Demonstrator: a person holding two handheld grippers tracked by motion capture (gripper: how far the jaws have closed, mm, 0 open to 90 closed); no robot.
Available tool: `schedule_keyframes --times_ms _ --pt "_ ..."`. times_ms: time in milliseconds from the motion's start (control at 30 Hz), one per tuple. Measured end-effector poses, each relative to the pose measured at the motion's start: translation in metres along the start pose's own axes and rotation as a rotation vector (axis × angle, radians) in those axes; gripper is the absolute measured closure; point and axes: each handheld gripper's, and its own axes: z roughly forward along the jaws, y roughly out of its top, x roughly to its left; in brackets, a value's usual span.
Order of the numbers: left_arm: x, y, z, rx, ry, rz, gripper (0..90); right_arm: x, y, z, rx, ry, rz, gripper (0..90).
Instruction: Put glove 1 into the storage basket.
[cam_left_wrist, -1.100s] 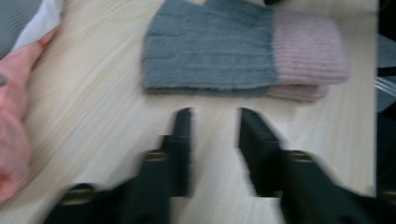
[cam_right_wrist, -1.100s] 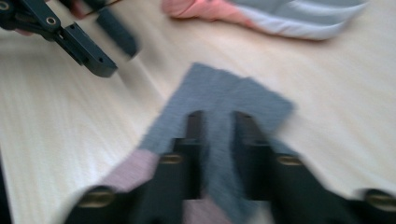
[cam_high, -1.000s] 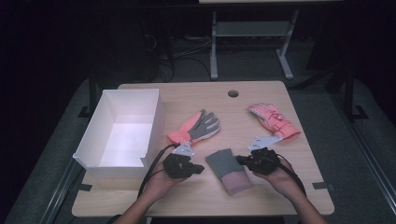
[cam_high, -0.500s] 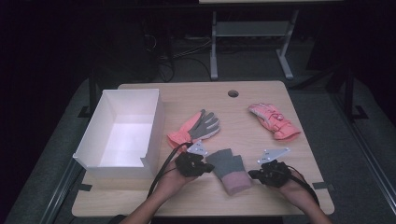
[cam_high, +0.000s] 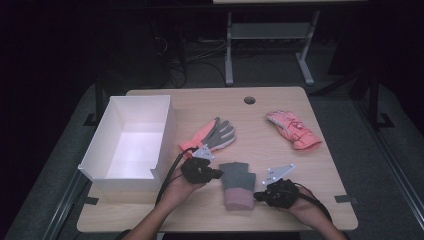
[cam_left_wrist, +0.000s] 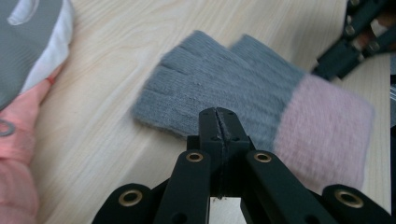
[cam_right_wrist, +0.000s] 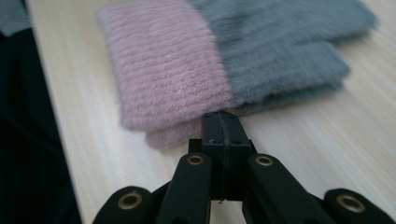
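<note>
- I see the knitted glove (cam_high: 238, 184) lying flat on the tabletop (cam_high: 280, 100), at 6 o'clock near the front edge.
- My left gripper (cam_high: 216, 174) touches its grey part with jaws pressed together.
- My right gripper (cam_high: 258, 196) sits at its pink cuff, jaws together too, gripping nothing.

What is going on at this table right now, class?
A person works a hand-held gripper in each hand at a grey knit glove with a pink cuff lying on the wooden table. The left hand-held gripper meets its grey edge, the right hand-held gripper its cuff edge, both with jaws closed. Two other gloves and a white box lie farther off.
</note>
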Motion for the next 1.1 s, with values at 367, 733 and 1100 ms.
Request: schedule_keyframes --times_ms 367,733,1100 --pt "0.010 -0.004 -0.014 -0.020 0.025 -0.024 89.6 0.027 0.026 0.027 -0.003 0.096 -0.087 90.0" --pt "0.012 -0.003 -0.018 -0.020 0.039 -0.026 88.7 0.042 0.053 0.054 -0.020 0.125 -0.157 89.8" --pt "-0.001 -0.002 -0.002 0.061 0.070 -0.063 25.0 0.011 0.023 0.015 -0.050 0.018 -0.009 48.8"
